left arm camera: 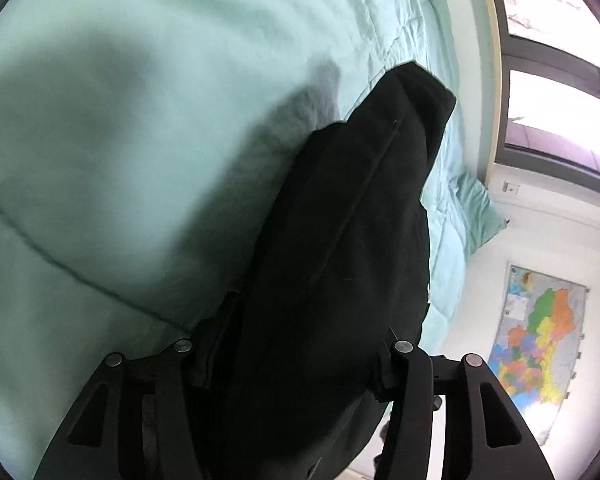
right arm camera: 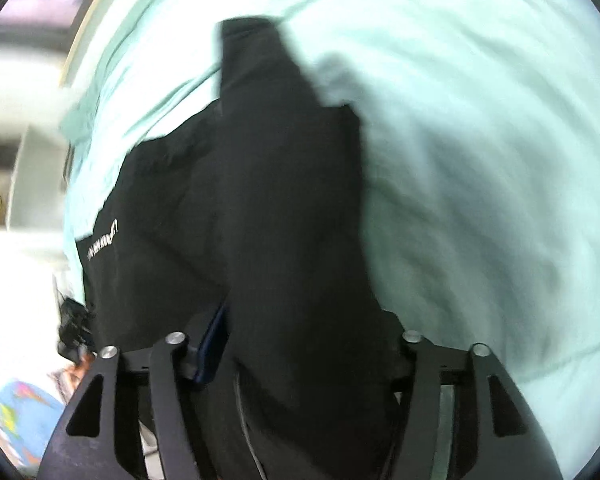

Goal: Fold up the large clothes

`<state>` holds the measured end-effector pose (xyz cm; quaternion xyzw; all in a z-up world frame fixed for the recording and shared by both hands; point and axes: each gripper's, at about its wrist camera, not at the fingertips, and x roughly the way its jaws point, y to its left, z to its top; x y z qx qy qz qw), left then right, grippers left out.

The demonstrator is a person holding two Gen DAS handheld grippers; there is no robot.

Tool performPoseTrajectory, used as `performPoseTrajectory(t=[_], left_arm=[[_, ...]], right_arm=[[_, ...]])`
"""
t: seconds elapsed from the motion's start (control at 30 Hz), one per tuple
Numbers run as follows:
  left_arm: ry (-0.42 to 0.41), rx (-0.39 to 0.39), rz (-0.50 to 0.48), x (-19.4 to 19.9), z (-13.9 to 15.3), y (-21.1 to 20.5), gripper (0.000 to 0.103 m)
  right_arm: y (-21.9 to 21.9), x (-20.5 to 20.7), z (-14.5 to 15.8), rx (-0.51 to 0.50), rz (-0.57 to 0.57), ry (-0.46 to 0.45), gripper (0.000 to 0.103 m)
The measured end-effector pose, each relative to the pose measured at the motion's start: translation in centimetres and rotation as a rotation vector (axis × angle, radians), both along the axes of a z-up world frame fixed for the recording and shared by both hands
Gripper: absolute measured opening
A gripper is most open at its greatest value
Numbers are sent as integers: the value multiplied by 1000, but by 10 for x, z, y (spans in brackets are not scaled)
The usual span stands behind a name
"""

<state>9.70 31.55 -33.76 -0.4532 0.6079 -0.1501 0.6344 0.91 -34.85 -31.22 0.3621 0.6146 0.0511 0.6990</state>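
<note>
Garment (left arm camera: 340,240), black, hung over the mint bedspread (left arm camera: 120,140), bunched between the left gripper (left arm camera: 292,360) and right gripper (right arm camera: 300,344), likely for laying flat; whether either's parted jaws pinched it, I couldn't tell.

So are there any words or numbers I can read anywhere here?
None can be read.
Black garment: a line of white print, too blurred to read.
Wall map: coloured regions, any labels too small to read.
</note>
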Motion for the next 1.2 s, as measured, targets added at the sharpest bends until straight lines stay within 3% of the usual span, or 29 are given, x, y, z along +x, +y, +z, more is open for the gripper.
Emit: performPoseTrajectory(t=[0.13,0.2,0.3,0.4,0.47,0.57,0.67,0.77,0.9,1.03,1.2], left_arm=[[-43,134,30,-5,38,26,56],[-89,224,-2,-7,65,26,56],[-192,295,-73,-7,109,9,56],[-307,382,-220,-16,143,-52,65],[-315,431,-313,-20,138,-89,69],[-243,580,-466,-22,97,-138,69],[-235,704,-499,-24,66,-159,70],[-206,720,-475,-19,58,-161,72],[-215,745,-484,-22,76,-166,72],[-290,801,-481,-33,113,-173,72],[-400,804,-445,-48,167,-183,72]], right_arm=[[-36,-12,0,-66,-46,-4,74],[-37,-20,25,-146,-55,-30,74],[-8,-23,68,-267,14,-105,74],[55,-20,93,-309,136,-176,74],[91,-13,88,-341,195,-177,74],[127,-7,60,-404,245,-117,74],[147,1,23,-427,236,-32,74],[152,3,15,-470,243,-32,74],[151,5,20,-448,212,-11,74],[145,-6,54,-431,161,-47,74],[145,-18,112,-449,121,-155,74]])
